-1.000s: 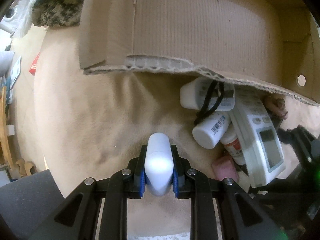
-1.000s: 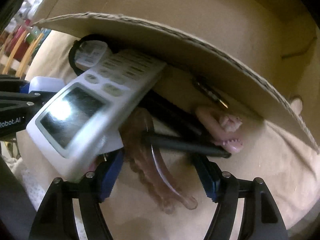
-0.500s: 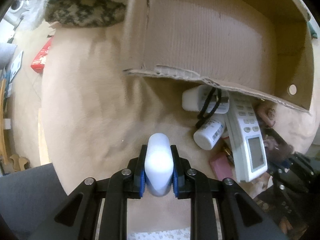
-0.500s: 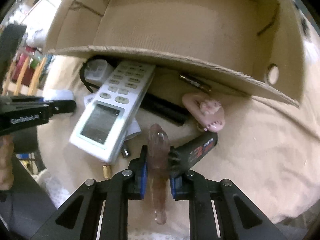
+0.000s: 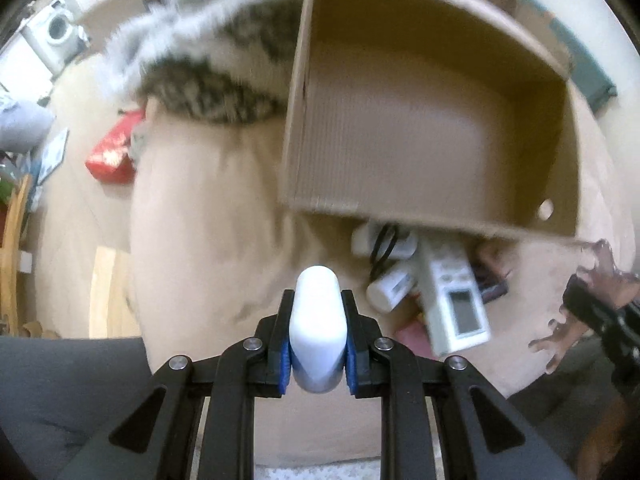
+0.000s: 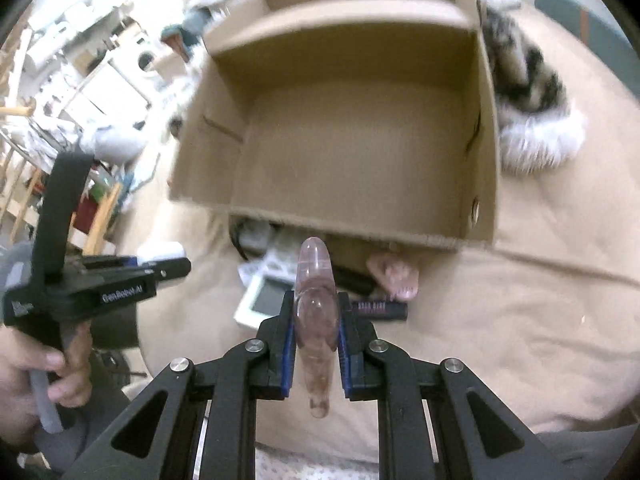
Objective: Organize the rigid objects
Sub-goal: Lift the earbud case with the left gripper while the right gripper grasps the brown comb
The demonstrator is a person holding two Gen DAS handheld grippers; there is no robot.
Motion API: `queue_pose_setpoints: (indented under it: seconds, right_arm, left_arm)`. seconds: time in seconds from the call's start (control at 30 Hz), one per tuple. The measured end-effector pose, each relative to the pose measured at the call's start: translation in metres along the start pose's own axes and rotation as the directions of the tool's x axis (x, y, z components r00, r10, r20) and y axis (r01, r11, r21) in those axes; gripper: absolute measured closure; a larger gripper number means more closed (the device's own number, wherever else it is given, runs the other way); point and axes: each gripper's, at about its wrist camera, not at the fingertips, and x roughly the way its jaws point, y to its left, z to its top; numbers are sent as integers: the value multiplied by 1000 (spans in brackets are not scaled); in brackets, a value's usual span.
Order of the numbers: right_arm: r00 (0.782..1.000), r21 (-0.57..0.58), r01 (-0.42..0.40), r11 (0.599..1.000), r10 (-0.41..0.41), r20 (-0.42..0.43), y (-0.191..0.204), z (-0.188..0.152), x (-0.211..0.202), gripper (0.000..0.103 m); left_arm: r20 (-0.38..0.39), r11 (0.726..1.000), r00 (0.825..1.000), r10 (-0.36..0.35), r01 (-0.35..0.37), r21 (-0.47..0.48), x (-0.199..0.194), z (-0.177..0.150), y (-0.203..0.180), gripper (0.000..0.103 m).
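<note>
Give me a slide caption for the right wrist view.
Right gripper holds a pink hair clip above an empty cardboard box.

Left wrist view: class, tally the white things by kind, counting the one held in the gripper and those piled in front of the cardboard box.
Rounded white case, held in the left gripper: 1
White bottle with a barcode: 1
White plug block with a black cable: 1
White handheld unit with a screen: 1
Total: 4
</note>
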Motion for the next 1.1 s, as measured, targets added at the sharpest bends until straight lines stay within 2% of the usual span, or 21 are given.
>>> queue_pose_setpoints:
  seconds: [0.13, 0.3, 0.47, 0.57, 0.63, 0.67, 0.7, 0.77, 0.9, 1.1]
  right_arm:
    - [997, 1, -16, 1000, 15, 74, 0, 24, -26, 85]
    - [990, 11, -53, 999, 51, 130, -4, 57, -42, 85]
    - [988, 10, -40, 999, 38, 148, -13, 83, -47, 85]
    - [991, 20, -34, 999, 31, 131, -20, 98, -35, 85]
    - [993, 22, -31, 999, 28, 115, -25, 105, -22, 85]
    - [994, 26, -33, 999, 30, 104, -28, 107, -15, 85]
    - [995, 32, -40, 999, 37, 93, -31, 109, -8, 85]
    - [996, 54, -55, 997, 51, 67, -40, 111, 10, 85]
    - [996, 110, -85, 990, 83, 19, -59, 108, 45, 85]
    - [995, 133, -93, 987, 97, -29, -66, 105, 74, 85]
  left_arm:
    - [92, 1000, 996, -5, 4, 15, -29, 19, -8, 85]
    - [179, 999, 982, -52, 50, 18, -57, 52, -18, 85]
    - [241, 998, 969, -52, 47, 29, -59, 79, -25, 85]
    - [270, 998, 961, -53, 43, 42, -49, 89, -31, 85]
    - [259, 996, 962, -82, 67, 65, -40, 93, -37, 85]
    - [237, 992, 964, -118, 103, 73, -31, 95, -38, 85]
    - [223, 992, 968, -119, 104, 76, -22, 96, -39, 85]
    - [222, 994, 972, -82, 64, 85, -10, 98, -42, 85]
    - [180, 996, 982, -62, 48, 81, 15, 101, -44, 85]
    - [197, 994, 980, -27, 6, 109, 33, 101, -47, 85]
